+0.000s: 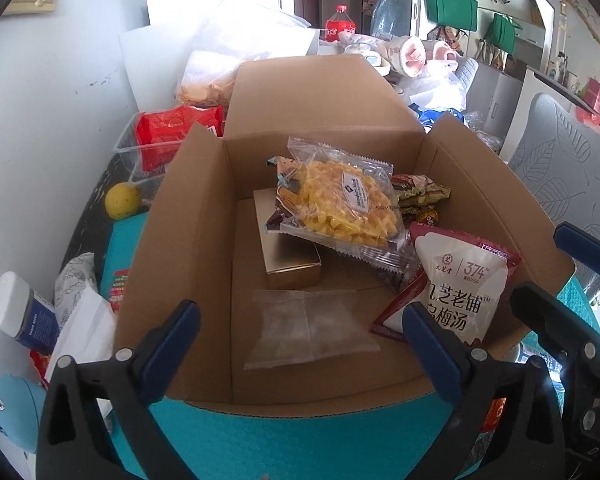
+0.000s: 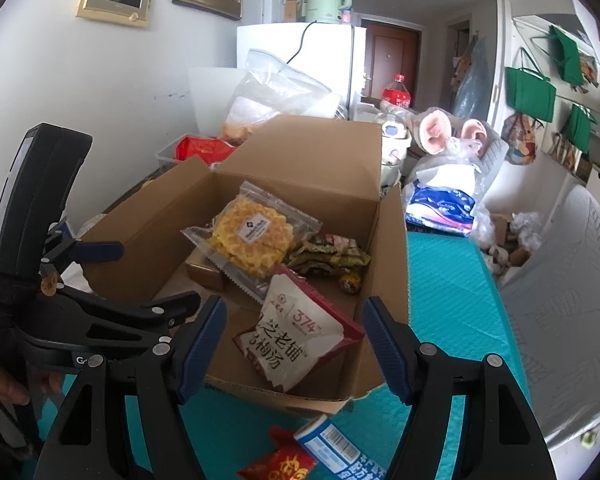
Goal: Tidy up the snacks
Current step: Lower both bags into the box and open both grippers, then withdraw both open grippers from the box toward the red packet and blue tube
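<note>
Far left on the teal worktop (image 1: pixel 260 440): white-capped bottle (image 1: pixel 18 312) lying tilted, a yellow fruit (image 1: pixel 123 200) behind it, then a clear tub (image 1: pixel 140 156) w/ a red packet (image 1: pixel 172 128) inside.

Left gripper (image 1: pixel 300 344) hangs over the near edge of the cardboard box (image 1: pixel 188 220), fingers (image 1: pixel 172 344) wide apart, nothing btwn them; a clear pouch (image 1: pixel 308 328) lies flat on the box floor just below, not touched.

Box is open-topped, flaps up. Inside, left to right: gold carton (image 1: pixel 292 268) on the floor, waffle snack pack (image 1: pixel 340 196) resting tilted on top of it, green-brown wrapped sweets (image 1: pixel 420 192) toward the back right corner, and a white-and-red sachet (image 1: pixel 456 288) w/ Chinese print leaning at the right wall near the front.

Right gripper (image 2: pixel 294 344) hovers above the box's near corner, fingers (image 2: pixel 384 344) apart, empty; the sachet shows btwn them but lower down, no contact.

Outside the box at the front, on the worktop: a blue-white tube (image 2: pixel 332 444) and a red foil packet (image 2: pixel 284 460), touching each other.

Farther back right: cola bottle (image 2: pixel 398 94), plush toy w/ pink ears (image 2: pixel 452 132), green bags (image 2: pixel 530 88) hung on the wall.
</note>
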### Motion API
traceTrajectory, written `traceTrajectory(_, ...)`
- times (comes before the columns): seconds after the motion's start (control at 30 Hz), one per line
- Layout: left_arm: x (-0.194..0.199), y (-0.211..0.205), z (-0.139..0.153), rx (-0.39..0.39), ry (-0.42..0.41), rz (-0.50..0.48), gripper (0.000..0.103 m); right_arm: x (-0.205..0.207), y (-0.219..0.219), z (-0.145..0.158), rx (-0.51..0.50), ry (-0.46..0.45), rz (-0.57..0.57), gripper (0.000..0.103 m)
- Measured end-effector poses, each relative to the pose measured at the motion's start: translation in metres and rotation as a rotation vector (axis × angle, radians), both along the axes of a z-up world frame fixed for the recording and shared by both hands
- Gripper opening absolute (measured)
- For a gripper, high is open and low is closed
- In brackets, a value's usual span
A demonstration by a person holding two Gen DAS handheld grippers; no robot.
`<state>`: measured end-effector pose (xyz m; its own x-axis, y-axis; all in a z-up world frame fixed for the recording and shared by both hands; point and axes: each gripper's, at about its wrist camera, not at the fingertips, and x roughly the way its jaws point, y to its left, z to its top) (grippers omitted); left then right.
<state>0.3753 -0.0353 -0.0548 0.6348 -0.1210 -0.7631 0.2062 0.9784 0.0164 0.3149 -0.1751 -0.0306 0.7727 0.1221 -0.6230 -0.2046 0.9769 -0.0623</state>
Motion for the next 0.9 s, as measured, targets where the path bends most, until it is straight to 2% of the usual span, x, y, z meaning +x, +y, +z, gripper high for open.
traceTrajectory(0.47, -0.022, -0.001, 0.04, -0.02, -0.077, -0.011, 0.103, -0.02, -0.003, 0.028, -0.001, -0.054, -0.005, 0.072)
traceTrajectory(0.9, -0.064, -0.005, 0.09, -0.057, -0.188, -0.059, 0.103, -0.056, -0.016, 0.063, 0.026, -0.109, -0.031, 0.076)
